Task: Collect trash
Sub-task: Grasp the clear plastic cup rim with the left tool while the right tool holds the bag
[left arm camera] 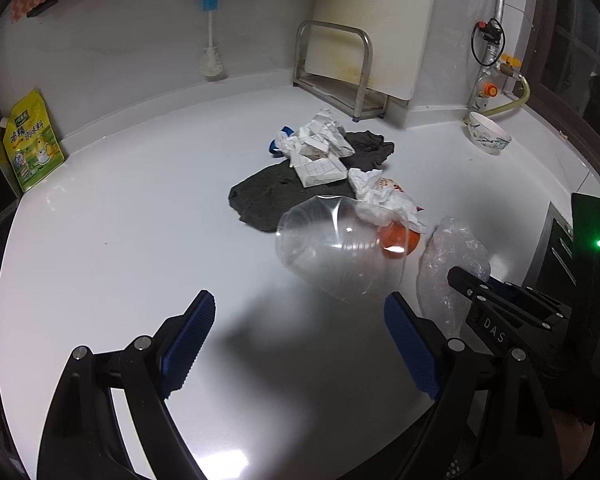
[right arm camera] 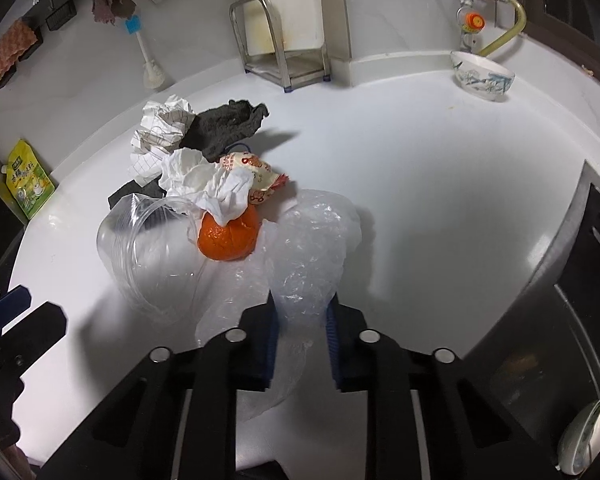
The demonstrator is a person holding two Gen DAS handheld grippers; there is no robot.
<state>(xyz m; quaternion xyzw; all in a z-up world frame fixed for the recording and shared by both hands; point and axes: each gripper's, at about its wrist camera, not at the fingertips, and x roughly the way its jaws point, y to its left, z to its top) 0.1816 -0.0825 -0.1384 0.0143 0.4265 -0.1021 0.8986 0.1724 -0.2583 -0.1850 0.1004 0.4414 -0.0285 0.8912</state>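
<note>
A pile of trash lies on the white counter: a clear plastic cup on its side, an orange, crumpled white tissue, a printed wrapper, crumpled grid paper and a dark cloth. My right gripper is shut on a clear crinkled plastic bag next to the orange; it also shows in the left wrist view. My left gripper is open and empty, just short of the cup.
A metal rack stands at the back by the wall. A patterned bowl sits back right near a gas valve and hose. A yellow-green pouch leans at the left. A dark stove edge lies right.
</note>
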